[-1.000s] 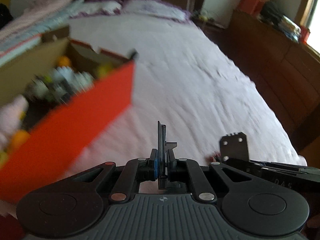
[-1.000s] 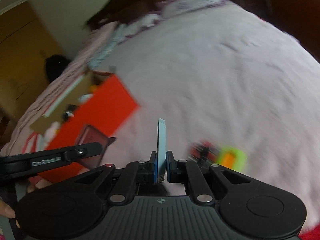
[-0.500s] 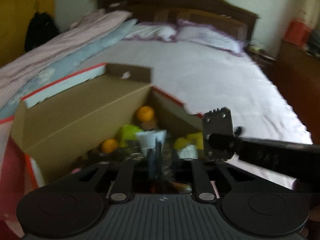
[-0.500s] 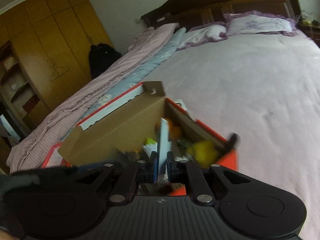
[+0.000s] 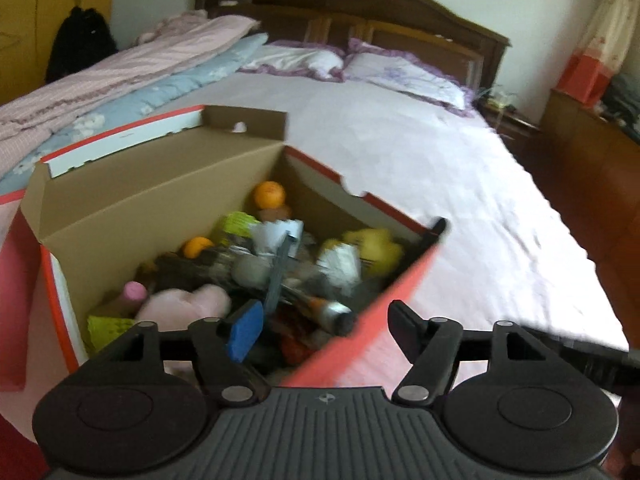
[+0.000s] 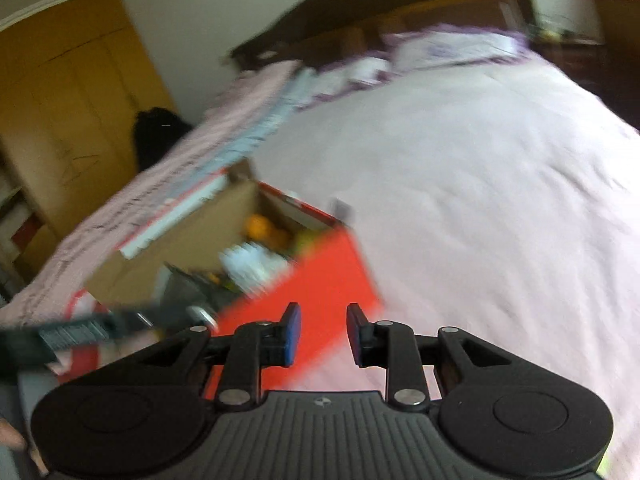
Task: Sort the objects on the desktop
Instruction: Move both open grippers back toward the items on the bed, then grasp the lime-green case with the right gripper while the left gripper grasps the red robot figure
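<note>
A red cardboard box (image 5: 160, 184) with its flaps open sits on the bed, full of mixed things: two oranges (image 5: 270, 195), a yellow toy (image 5: 376, 250), a pink soft toy (image 5: 180, 304). My left gripper (image 5: 324, 328) is open over the box's near edge. A thin blue-grey card (image 5: 278, 272) leans by its left finger, falling into the box. My right gripper (image 6: 320, 334) is open and empty, beside the box's red wall (image 6: 320, 280). The left gripper's arm (image 6: 80, 330) shows blurred at the left of the right wrist view.
The bed has a pale pink sheet (image 5: 440, 184), pillows (image 5: 404, 74) by the dark headboard and folded quilts (image 5: 100, 88) along the left. A wooden dresser (image 5: 600, 152) stands to the right and a yellow wardrobe (image 6: 72, 120) to the left.
Both grippers moved from the bare sheet to the box, each shut on a thin card. Both have now opened. The right gripper's card is gone and that gripper has swung away to the right.
</note>
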{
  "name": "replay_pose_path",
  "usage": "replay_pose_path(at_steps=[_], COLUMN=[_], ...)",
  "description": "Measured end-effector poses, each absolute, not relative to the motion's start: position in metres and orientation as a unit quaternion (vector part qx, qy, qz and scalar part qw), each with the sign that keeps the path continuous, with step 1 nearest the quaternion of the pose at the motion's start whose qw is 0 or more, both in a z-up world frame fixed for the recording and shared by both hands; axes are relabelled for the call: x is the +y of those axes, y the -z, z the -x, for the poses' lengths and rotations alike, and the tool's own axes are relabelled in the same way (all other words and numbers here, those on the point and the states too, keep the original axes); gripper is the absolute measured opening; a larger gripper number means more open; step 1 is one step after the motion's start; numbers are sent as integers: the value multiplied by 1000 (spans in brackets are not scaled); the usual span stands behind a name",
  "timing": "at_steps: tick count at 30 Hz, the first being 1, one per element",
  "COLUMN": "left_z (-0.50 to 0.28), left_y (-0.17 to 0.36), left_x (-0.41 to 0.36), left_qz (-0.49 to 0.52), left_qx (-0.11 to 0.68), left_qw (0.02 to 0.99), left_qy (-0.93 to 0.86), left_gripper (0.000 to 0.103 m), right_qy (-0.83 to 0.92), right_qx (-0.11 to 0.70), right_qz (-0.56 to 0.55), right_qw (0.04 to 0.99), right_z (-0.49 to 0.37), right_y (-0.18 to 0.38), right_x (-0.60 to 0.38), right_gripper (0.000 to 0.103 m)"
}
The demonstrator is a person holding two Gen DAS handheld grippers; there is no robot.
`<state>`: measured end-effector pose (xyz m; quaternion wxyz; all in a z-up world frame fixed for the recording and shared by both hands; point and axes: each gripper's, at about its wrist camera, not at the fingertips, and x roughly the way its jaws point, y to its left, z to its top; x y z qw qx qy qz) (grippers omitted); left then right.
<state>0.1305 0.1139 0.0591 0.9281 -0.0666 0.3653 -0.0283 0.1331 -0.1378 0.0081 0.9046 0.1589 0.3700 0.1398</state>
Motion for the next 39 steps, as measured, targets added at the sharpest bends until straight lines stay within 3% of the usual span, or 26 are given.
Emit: replay_pose_path(at_steps=[12, 27, 35, 36, 37, 39], left_z=[-90, -81, -86, -88, -90, -93], left_y=[-21, 12, 15, 15, 15, 18], left_x=[9, -25, -38, -42, -47, -60], left_qz=[13, -15, -28, -32, -37, -47], left_qx=[409, 455, 458, 457, 457, 456], left_qw=[900, 874, 869, 869, 868, 865], left_qy=[147, 170, 183, 187, 192, 205], left_gripper=[75, 75, 75, 75, 75, 75], right_qy=[4, 41, 51, 58, 64, 77], right_qx=[427, 447, 420, 415, 410, 410], right_qz=[-204, -225, -195, -177, -154, -110], right_qw=[881, 865, 885, 891, 897, 902], right_z=[-34, -57, -36, -33, -30, -23], right_y=[61, 104, 88, 82, 77, 71], right_x=[-262, -248, -251, -253, -254, -258], right_gripper=[30, 46, 36, 16, 21, 18])
